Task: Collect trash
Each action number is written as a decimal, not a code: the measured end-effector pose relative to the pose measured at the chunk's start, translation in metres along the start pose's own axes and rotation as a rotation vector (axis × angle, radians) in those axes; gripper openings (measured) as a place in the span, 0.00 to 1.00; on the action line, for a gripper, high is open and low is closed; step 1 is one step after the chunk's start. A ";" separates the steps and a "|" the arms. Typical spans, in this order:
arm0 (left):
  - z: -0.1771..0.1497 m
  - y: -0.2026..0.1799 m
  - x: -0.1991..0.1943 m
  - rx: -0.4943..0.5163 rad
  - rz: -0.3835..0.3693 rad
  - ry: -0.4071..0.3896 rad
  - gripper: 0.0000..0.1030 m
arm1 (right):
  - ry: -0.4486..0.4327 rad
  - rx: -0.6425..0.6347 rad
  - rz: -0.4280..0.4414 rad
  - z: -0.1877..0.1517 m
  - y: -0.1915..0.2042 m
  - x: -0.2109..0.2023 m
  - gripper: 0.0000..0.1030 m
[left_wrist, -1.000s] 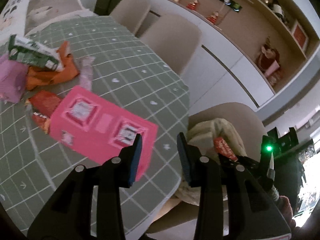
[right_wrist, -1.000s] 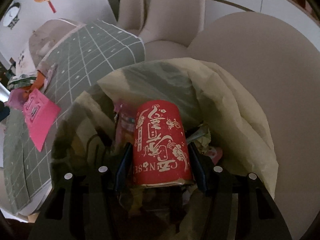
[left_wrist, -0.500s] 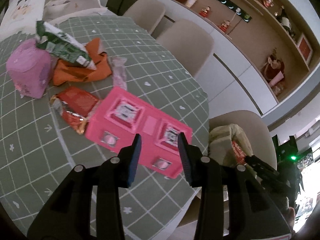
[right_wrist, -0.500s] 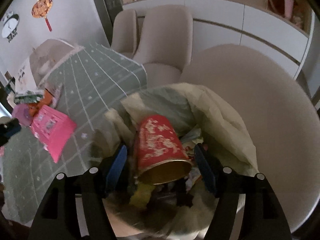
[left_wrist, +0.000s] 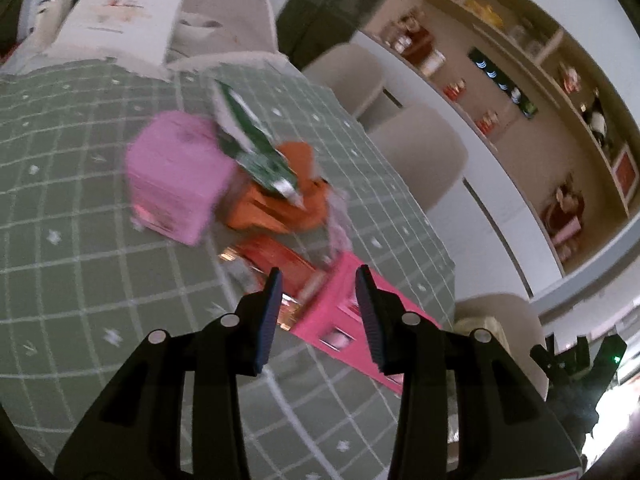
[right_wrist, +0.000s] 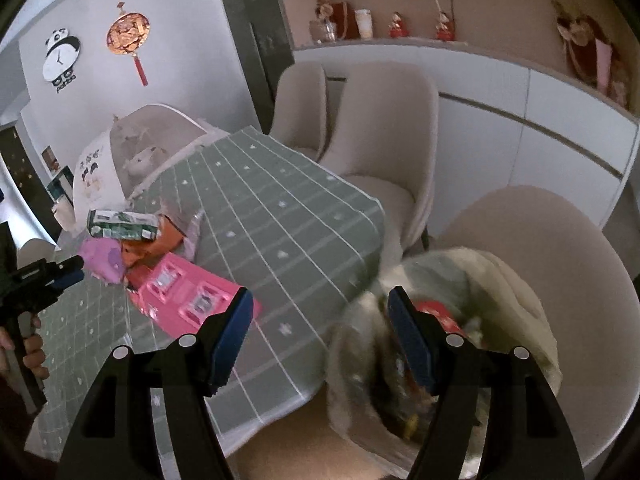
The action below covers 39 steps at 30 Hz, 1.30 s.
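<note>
A: Left gripper (left_wrist: 316, 300)?
B: Jaws half apart, empty, above pink box (left_wrist: 352, 316) on table (left_wrist: 80, 280).
A: Right gripper (right_wrist: 320, 316)?
B: Wide, empty; red can (right_wrist: 440, 316) lay in trash bag (right_wrist: 520, 304), right of table.

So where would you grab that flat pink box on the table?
Probably by the corner of the flat pink box that juts past the table's edge, coming from that open side. It lies too flat for fingers elsewhere. The left gripper hangs open above it.
</note>
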<state>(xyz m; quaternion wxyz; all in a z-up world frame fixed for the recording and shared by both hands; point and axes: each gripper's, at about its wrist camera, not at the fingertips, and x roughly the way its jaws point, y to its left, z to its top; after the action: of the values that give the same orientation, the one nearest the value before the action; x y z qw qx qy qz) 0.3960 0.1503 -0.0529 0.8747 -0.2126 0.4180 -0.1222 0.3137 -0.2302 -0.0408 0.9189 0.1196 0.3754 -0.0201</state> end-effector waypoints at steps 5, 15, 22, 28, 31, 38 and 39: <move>0.016 0.025 -0.012 -0.024 0.026 -0.045 0.38 | -0.008 -0.051 0.047 0.009 0.039 0.016 0.64; 0.085 0.033 0.011 0.022 0.093 -0.058 0.43 | 0.004 -0.167 0.157 0.023 0.104 0.052 0.64; 0.126 0.048 0.063 -0.015 0.206 -0.005 0.43 | 0.087 -0.195 0.177 0.021 0.122 0.079 0.64; 0.130 0.045 0.085 -0.024 0.207 0.040 0.37 | 0.095 -0.206 0.162 0.022 0.121 0.083 0.64; 0.121 0.034 0.078 0.004 0.181 0.027 0.30 | 0.097 -0.187 0.166 0.024 0.116 0.085 0.64; 0.079 0.019 0.016 0.011 0.111 0.006 0.26 | 0.077 -0.149 0.217 0.029 0.113 0.089 0.64; 0.070 0.019 0.003 0.011 0.112 0.002 0.26 | 0.074 -0.154 0.231 0.029 0.115 0.090 0.64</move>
<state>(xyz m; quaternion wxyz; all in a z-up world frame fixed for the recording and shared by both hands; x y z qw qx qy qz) 0.4531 0.1852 -0.0249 0.8810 -0.1838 0.4293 -0.0757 0.4130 -0.1206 -0.0597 0.9071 0.0920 0.3933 0.1189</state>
